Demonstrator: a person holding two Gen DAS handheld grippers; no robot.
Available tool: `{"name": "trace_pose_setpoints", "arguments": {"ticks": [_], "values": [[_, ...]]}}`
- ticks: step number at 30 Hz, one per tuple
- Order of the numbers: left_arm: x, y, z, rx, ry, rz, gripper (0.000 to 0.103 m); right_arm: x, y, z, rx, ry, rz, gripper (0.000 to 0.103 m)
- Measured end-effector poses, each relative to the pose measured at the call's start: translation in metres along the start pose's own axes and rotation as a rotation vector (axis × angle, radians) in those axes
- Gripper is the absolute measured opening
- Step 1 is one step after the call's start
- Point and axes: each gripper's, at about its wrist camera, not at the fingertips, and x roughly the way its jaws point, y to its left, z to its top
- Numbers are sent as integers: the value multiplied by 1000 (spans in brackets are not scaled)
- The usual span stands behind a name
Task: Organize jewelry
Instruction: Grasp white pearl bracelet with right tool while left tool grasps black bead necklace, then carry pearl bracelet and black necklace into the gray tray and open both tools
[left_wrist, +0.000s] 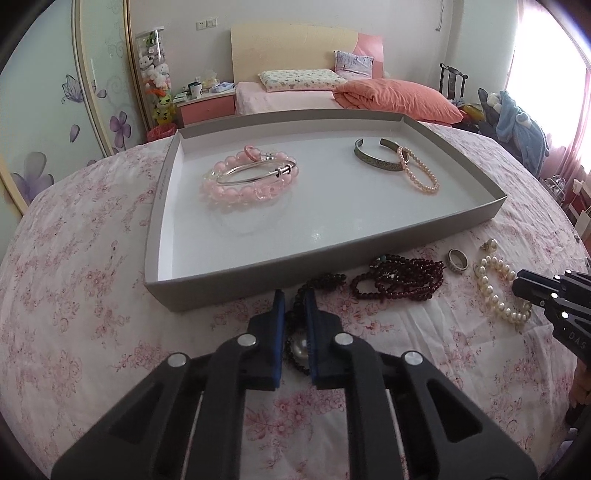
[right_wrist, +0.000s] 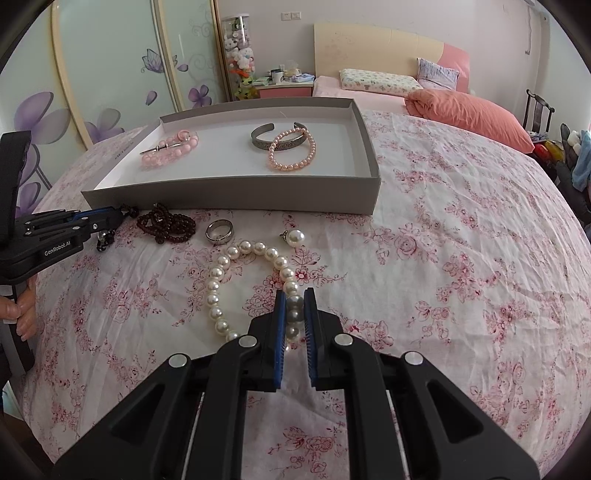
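My left gripper is shut on a dark bead strand that carries a large pearl; it lies on the floral cloth just in front of the grey tray. From the right wrist view the left gripper shows at the tray's near left corner. My right gripper is shut on the white pearl bracelet, pinching its right side against the cloth. Inside the tray lie a pink bead bracelet with a silver bangle, a metal cuff and a peach pearl bracelet.
Between the two grippers lie a dark red bead bundle, a silver ring and a pearl earring. A person's hand grips the left handle. A bed with pillows and a wardrobe stand behind.
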Motion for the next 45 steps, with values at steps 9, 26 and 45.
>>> {"name": "trace_pose_setpoints", "arguments": {"ticks": [9, 26, 45], "values": [[-28, 4, 6, -21, -93, -65, 11, 0, 0, 0, 1, 0, 0, 11], [-85, 15, 17, -97, -245, -151, 11, 0, -1, 1, 12, -3, 8, 11], [-104, 35, -4, -159, -276, -121, 11, -49, 26, 24, 25, -248, 117, 10]]}}
